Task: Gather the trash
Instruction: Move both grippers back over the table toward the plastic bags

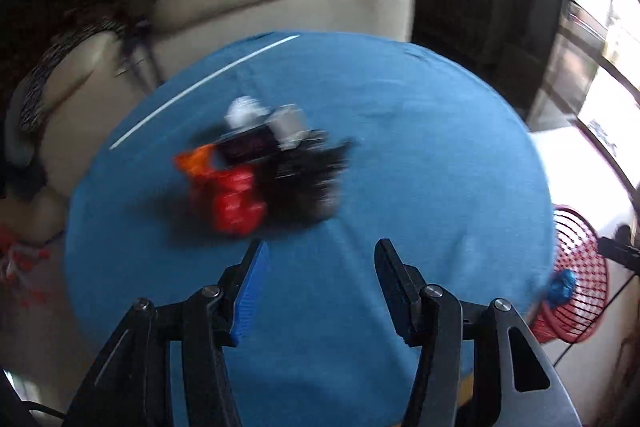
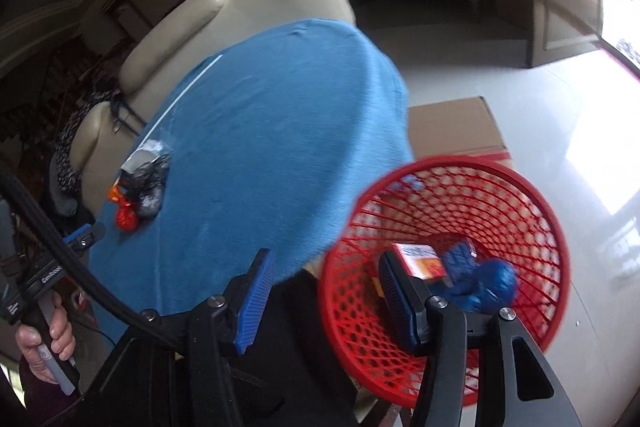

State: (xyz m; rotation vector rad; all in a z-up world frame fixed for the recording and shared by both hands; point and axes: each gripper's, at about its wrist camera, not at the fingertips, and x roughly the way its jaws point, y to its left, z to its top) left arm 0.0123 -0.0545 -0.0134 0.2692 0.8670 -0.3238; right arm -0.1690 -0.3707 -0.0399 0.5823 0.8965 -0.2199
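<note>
A blurred pile of trash lies on the blue-covered table (image 1: 400, 155): a red wrapper (image 1: 236, 203), an orange wrapper (image 1: 194, 159), a black crumpled bag (image 1: 308, 179) and a white and grey piece (image 1: 256, 115). My left gripper (image 1: 320, 255) is open and empty, just in front of the pile. My right gripper (image 2: 326, 263) is open and empty, at the rim of the red mesh basket (image 2: 520, 183). The basket holds a crumpled blue wrapper (image 2: 492, 283) and a small carton (image 2: 420, 259). The pile also shows in the right wrist view (image 2: 140, 187).
A cream sofa (image 1: 248, 7) stands behind the table. A cardboard box (image 2: 456, 127) sits on the pale floor beside the basket. The basket shows off the table's right edge (image 1: 576, 275). The left gripper's handle and hand show in the right wrist view (image 2: 48, 327).
</note>
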